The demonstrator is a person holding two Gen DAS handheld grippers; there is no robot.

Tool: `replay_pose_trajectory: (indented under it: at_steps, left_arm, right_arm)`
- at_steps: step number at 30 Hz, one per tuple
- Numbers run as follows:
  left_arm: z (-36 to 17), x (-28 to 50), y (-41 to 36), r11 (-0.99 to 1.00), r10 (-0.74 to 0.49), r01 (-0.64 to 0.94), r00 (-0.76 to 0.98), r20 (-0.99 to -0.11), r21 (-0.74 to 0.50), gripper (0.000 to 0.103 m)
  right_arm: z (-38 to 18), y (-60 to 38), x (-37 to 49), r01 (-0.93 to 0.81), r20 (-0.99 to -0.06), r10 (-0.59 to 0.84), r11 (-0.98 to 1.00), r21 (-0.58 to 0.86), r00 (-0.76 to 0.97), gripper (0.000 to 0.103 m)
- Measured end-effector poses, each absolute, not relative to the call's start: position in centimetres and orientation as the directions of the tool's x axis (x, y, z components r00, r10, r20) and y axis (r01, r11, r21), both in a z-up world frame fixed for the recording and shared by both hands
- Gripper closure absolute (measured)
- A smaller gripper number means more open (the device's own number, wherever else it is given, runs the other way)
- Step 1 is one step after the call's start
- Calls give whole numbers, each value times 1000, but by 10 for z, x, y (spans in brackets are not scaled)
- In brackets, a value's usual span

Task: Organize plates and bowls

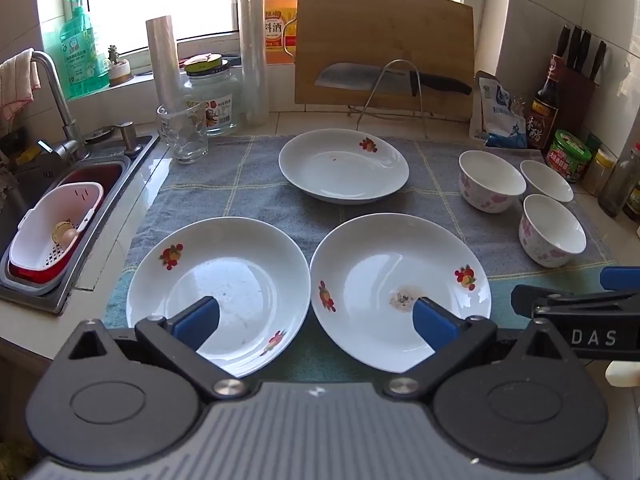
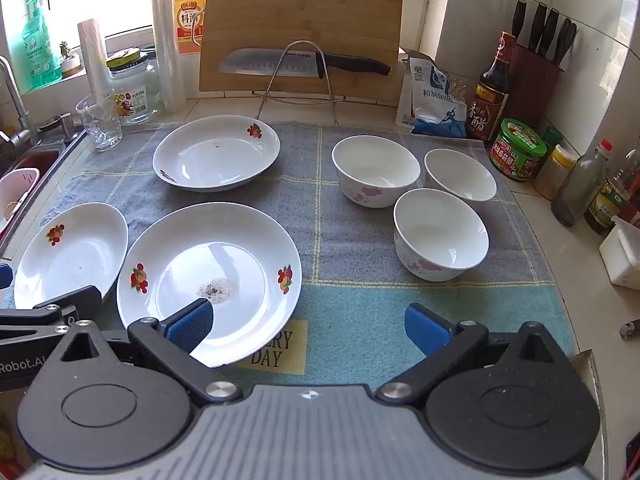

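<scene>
Left tool (image 1: 316, 320) spread wide over two white fruit-patterned plates (image 1: 218, 292), right tool (image 2: 308, 322) spread empty, three white floral bowls (image 2: 376, 174) on grey checked cloth (image 2: 352, 240)

Three white plates (image 2: 216, 154) (image 2: 208, 276) (image 2: 72, 256) and three bowls (image 2: 376, 170) (image 2: 460, 174) (image 2: 440, 234) sit on one towel (image 2: 352, 240). Behind them: one cutting board (image 2: 304, 28), one knife (image 2: 304, 65), one drinking glass (image 2: 99, 122), one glass jar (image 2: 134, 88).

Open cloth strip (image 2: 320, 216) ran between plates (image 2: 208, 272) left and bowls (image 2: 440, 232) right. Far edge blocked by cutting board (image 2: 300, 28); bottles (image 2: 576, 188) crowded right.
</scene>
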State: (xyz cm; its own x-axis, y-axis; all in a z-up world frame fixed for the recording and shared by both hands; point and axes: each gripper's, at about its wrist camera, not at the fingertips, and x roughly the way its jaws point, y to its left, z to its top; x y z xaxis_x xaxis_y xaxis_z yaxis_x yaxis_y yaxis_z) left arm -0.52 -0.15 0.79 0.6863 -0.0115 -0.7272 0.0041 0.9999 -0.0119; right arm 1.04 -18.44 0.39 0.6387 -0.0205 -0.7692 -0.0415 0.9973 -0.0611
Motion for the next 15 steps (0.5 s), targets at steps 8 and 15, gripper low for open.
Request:
replay_pose_trajectory:
  at_steps: [8, 15]
  left_arm:
    - [9, -5, -3, 1000, -11, 4, 687, -726, -11, 1]
    - [10, -4, -3, 1000, -11, 1, 682, -731, -15, 1]
  right_arm:
    - [4, -185, 10, -42, -769, -21, 997, -62, 639, 0]
    - [6, -185, 10, -44, -771, -22, 997, -65, 636, 0]
